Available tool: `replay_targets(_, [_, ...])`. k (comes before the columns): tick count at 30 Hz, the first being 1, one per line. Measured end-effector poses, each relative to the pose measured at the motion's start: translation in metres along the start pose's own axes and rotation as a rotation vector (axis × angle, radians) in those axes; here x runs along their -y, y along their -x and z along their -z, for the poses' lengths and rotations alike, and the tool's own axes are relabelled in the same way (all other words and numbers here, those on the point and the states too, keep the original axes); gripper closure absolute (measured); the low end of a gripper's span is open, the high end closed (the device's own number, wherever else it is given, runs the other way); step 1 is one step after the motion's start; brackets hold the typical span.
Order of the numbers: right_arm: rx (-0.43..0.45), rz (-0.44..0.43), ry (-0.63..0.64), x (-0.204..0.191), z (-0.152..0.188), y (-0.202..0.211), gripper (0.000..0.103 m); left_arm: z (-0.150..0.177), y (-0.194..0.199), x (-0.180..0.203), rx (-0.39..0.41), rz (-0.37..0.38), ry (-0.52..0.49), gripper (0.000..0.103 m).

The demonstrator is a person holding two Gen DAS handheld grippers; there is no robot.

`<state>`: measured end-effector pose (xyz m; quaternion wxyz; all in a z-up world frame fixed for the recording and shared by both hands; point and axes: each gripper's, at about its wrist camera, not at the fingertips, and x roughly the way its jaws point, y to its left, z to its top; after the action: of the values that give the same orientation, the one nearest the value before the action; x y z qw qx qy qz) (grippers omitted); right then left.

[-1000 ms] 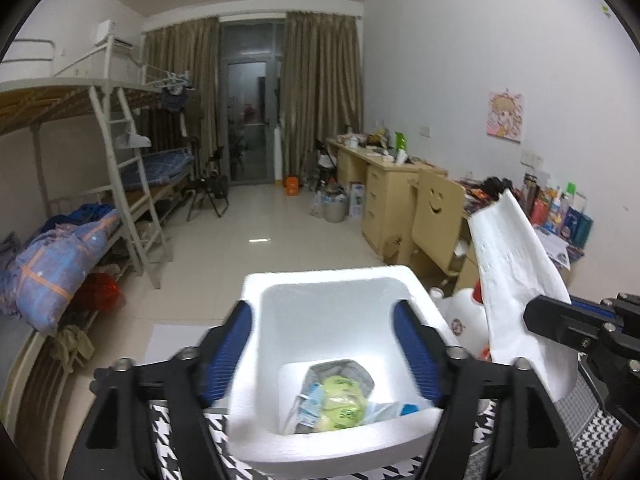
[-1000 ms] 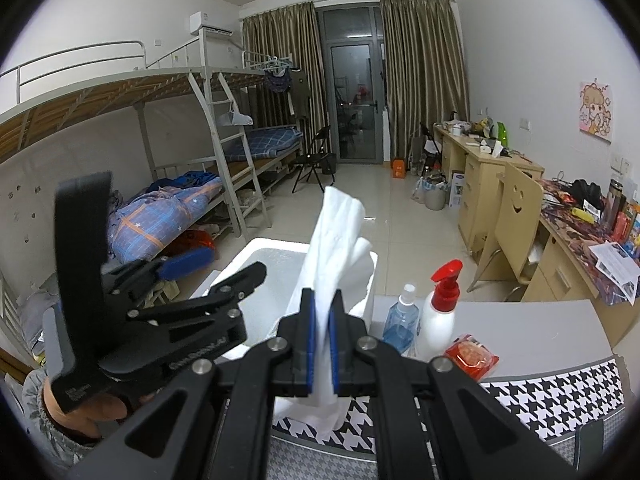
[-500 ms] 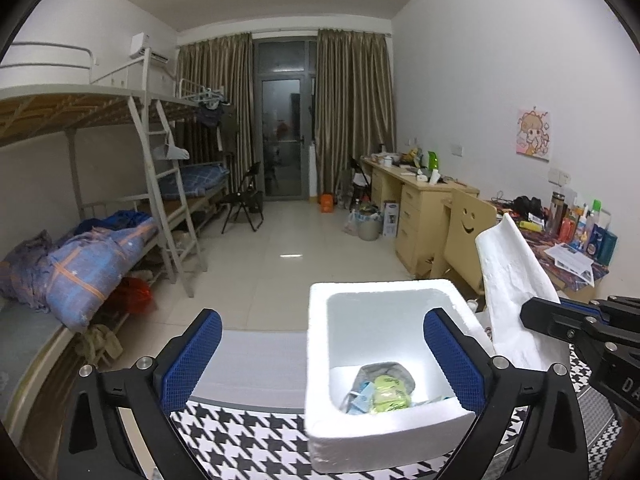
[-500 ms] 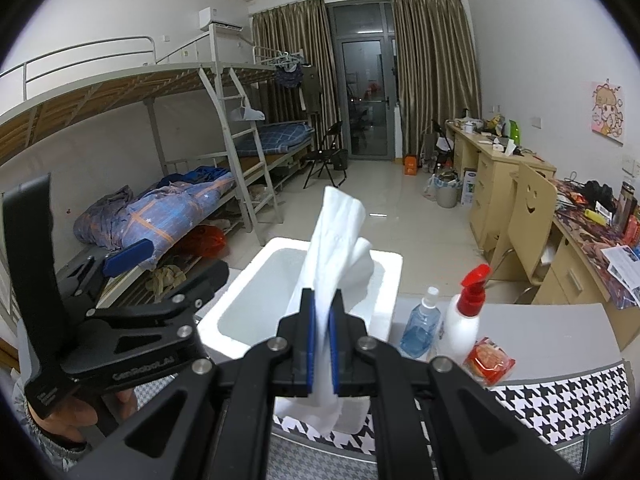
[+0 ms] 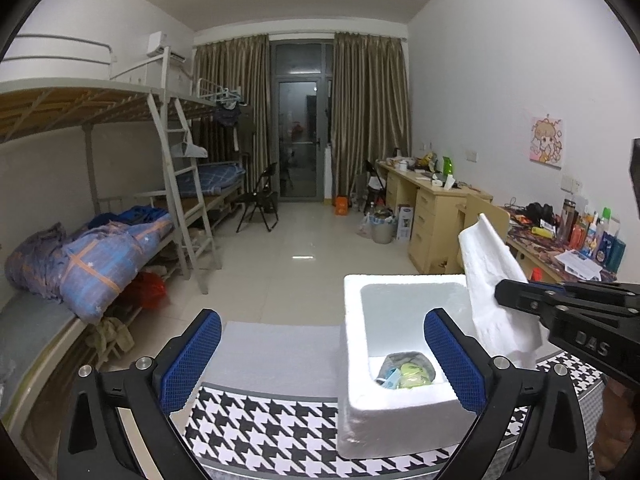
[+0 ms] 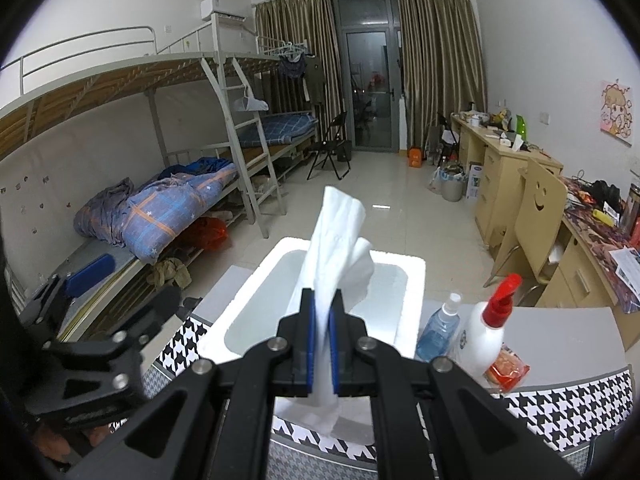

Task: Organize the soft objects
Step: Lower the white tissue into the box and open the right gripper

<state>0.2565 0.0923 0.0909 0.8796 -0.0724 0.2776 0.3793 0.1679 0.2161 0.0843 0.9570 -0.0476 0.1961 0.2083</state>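
Right hand-held gripper point(image 6: 323, 354): clenched on a white cloth point(image 6: 335, 256), blue pads pinching its middle, upper part standing up above the fingers, lower end hanging below them. Held over the near rim of a white foam box point(image 6: 412, 280). Left hand-held gripper point(image 5: 322, 364): released, jaws spread wide, nothing between the blue pads point(image 5: 188, 360); right finger in front of the box's open top, left finger over the bare grey part of the table point(image 5: 280, 356).

Foam box standing on a black-and-white houndstooth mat point(image 5: 272, 428) near the table's front edge. Inside, on the bottom: a small bundle of soft things, grey, blue and yellow-green point(image 5: 406, 370). Just right of the box, toward the table's far right: a blue bottle point(image 6: 438, 330), a white spray bottle with a red trigger point(image 6: 486, 330), a red packet point(image 6: 508, 372) touching the spray bottle's base.
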Motion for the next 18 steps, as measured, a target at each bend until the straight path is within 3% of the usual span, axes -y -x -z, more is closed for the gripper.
replay_targets(18, [-0.086, 0.031, -0.011, 0.006, 0.0, -0.043, 0.091, 0.015, -0.004, -0.008, -0.023, 0.011, -0.007, 0.001])
